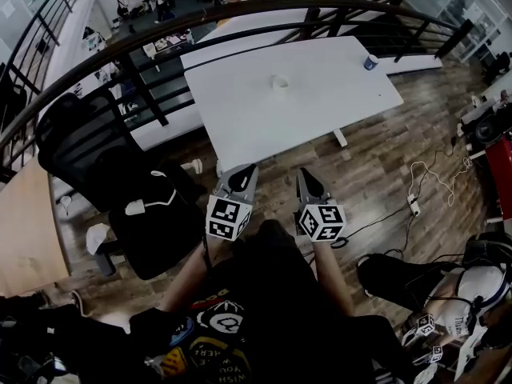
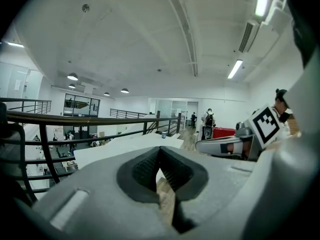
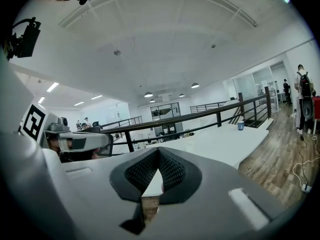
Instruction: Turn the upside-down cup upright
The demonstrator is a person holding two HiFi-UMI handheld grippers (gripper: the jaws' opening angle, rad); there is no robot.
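left gripper (image 1: 249,169): jaws pressed together with nothing between them; in its own view (image 2: 160,149) the dark pads meet at the tips.
right gripper (image 1: 303,174): jaws closed as well and empty, pads meeting in its own view (image 3: 159,152).
gripper placing: the two are held side by side, a little apart, over the wood floor (image 1: 384,158) just before the near edge of the white table (image 1: 240,110); they point toward it and slightly down and touch nothing.
cup (image 1: 280,82): small and white, standing alone on the table, around its middle and toward the far side, well apart from both grippers; it is too small to tell which way its mouth faces.
blue cup (image 1: 370,62): at the table's far right corner, well apart from the cup; it also shows in the left gripper view (image 2: 163,134) and the right gripper view (image 3: 241,126).
railing (image 1: 240,10): dark curved rail running beyond the table's far side.
office chair (image 1: 96,158): black, on the floor left of the table and near the left gripper.
cables (image 1: 432,178): loose on the floor right of the table, with a white power strip (image 1: 414,206) among them.
person: forearms and a dark printed shirt fill the bottom of the head view.
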